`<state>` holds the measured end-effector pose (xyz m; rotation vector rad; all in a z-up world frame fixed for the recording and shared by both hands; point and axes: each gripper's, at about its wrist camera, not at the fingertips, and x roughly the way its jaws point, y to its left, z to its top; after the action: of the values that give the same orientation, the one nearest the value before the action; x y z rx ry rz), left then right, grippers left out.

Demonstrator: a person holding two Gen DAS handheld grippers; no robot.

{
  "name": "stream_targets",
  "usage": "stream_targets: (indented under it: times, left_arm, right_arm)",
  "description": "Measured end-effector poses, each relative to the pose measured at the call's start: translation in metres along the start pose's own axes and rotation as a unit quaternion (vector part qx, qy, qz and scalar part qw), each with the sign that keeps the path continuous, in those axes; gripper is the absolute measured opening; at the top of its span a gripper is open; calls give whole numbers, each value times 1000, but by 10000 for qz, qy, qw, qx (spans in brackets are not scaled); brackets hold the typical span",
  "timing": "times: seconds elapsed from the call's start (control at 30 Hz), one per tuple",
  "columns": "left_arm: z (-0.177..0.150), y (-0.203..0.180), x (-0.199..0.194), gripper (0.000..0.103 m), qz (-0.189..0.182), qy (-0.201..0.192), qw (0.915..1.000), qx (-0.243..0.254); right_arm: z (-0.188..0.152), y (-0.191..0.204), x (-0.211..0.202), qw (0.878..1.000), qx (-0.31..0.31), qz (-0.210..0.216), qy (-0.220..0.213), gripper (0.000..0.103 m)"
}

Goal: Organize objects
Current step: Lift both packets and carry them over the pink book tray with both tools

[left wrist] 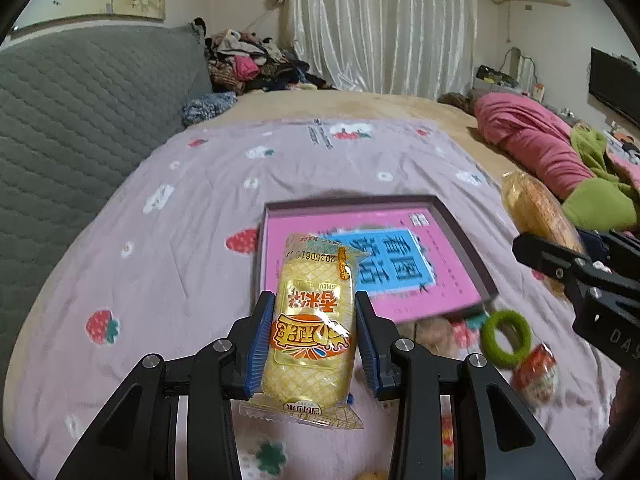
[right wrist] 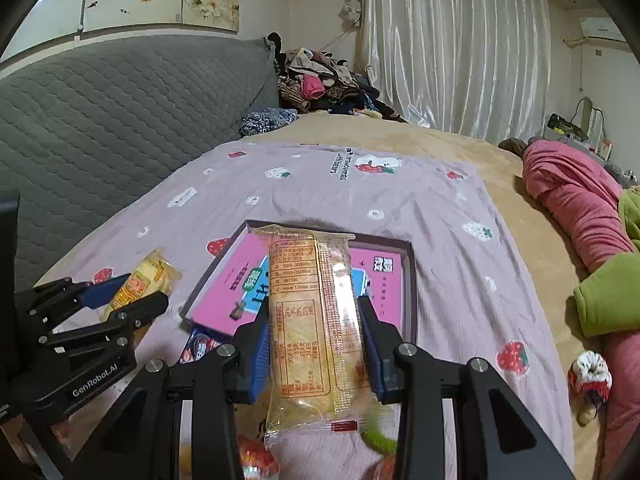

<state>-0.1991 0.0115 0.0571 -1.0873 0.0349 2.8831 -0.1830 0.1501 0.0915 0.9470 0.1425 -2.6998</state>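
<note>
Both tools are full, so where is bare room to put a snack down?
Free: the lilac blanket between the grey headboard and the pink-lined box, and beyond the box. Crowded: the near side, by the green ring and small packets.

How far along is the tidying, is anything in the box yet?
Nothing loose is in the pink-lined box yet. In hand: the left gripper and right gripper each clamp a yellow snack packet near it. Left: the green ring and red packet on the blanket.
</note>
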Motion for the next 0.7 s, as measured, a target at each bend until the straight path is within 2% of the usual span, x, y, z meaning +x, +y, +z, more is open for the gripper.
stream_targets:
  times: [0.27,0.47,0.7]
  left_arm:
    - [33,9,38,40,154,37,9998,-78]
    - [52,13,71,40,162,50,9996,-214]
    - [66,18,127,40,156,312,9990,-270]
  right_arm:
    - [25,-4,28,9999,-158,15,10,39]
    - [42,-20,63,9996,11,224,173,39]
    - [55,-39,111,9989,42,267,388,40]
